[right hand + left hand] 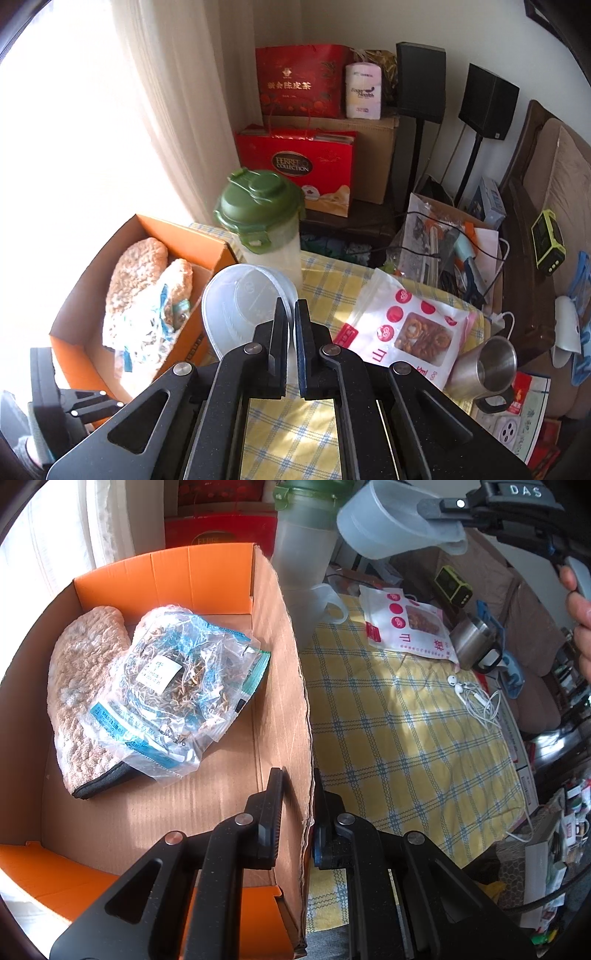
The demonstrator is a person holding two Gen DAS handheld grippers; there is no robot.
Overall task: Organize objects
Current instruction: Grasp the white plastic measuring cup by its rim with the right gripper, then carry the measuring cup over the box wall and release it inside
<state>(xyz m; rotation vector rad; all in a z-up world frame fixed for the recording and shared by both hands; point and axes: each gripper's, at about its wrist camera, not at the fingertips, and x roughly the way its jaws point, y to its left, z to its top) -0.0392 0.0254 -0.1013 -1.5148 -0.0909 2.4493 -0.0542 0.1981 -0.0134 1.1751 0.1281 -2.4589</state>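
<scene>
The right gripper [291,314], clamped on the clear plastic cup's [240,295] rim, held it just right of the orange box [66,325], whose cardboard wall the left gripper [297,794] pinched.

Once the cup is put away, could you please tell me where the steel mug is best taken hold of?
I would grip the steel mug by its rim wall, one finger inside and one outside, coming from above on the side away from the handle. It lies tilted with its open mouth up, at the checked cloth's edge beside the snack pouch, and its black handle sits low underneath.
</scene>
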